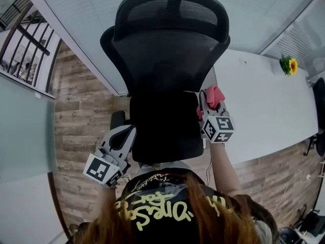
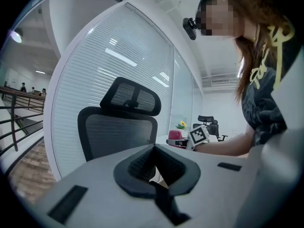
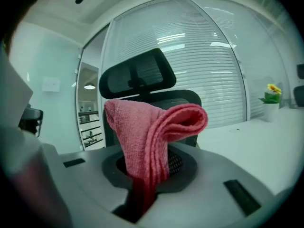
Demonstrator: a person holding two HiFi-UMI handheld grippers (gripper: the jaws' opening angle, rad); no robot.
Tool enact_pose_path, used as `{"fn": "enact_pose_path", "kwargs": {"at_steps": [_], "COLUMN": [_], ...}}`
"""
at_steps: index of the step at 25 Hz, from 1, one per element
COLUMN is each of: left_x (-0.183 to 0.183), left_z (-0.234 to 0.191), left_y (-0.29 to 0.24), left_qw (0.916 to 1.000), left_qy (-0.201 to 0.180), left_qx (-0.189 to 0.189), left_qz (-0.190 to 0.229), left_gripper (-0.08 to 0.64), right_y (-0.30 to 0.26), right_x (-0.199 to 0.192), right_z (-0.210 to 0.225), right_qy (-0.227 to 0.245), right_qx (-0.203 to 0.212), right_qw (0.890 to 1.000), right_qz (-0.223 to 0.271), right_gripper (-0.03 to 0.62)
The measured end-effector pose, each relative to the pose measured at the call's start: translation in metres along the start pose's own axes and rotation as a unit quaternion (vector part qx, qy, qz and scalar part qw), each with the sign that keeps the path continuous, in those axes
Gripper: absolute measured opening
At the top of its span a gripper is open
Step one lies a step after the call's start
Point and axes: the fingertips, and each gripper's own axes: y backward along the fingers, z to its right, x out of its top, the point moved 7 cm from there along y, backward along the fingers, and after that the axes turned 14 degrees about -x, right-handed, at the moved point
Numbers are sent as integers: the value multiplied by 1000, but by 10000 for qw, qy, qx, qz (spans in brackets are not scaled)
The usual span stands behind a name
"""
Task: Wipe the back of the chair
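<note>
A black mesh office chair [image 1: 170, 55] stands in front of me, its backrest and headrest on the far side and its seat [image 1: 165, 128] nearest. My right gripper [image 1: 209, 104] hovers at the seat's right edge, shut on a folded pink cloth [image 1: 214, 95]. In the right gripper view the cloth [image 3: 152, 132] sticks up from the jaws, with the chair's headrest [image 3: 137, 77] behind it. My left gripper [image 1: 122, 136] is low at the seat's left front corner, jaws together and holding nothing. In the left gripper view, the chair [image 2: 118, 132] is ahead of the left gripper [image 2: 154, 148].
A long white table [image 1: 264, 100] runs along the right of the chair, with a small potted yellow flower [image 1: 288, 65] at its far end. A glass wall with blinds [image 1: 76, 14] stands behind the chair. Another black chair [image 1: 320, 116] is at the right edge. The floor is wood [image 1: 81, 111].
</note>
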Motion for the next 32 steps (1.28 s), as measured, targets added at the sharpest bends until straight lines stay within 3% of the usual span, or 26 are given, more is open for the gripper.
{"fn": "enact_pose_path", "kwargs": {"at_steps": [4, 14, 22, 32], "left_x": [1, 0, -5, -5], "left_z": [-3, 2, -15, -48], "left_y": [-10, -37, -27, -12], "left_qw": [9996, 9970, 9969, 9988], "left_qy": [45, -29, 114, 100], "left_qx": [280, 763, 757, 391], "left_qz": [12, -139, -153, -291], "left_gripper": [-11, -11, -11, -11], "right_y": [-45, -135, -158, -179], "right_x": [-9, -33, -43, -58], "right_z": [22, 45, 55, 56], "right_qy": [-265, -320, -471, -164], "right_qx": [-400, -1081, -1570, -1930], "right_qw": [9987, 9911, 9820, 9759], "right_qz": [-179, -701, -939, -1009], "right_gripper": [58, 58, 58, 58]}}
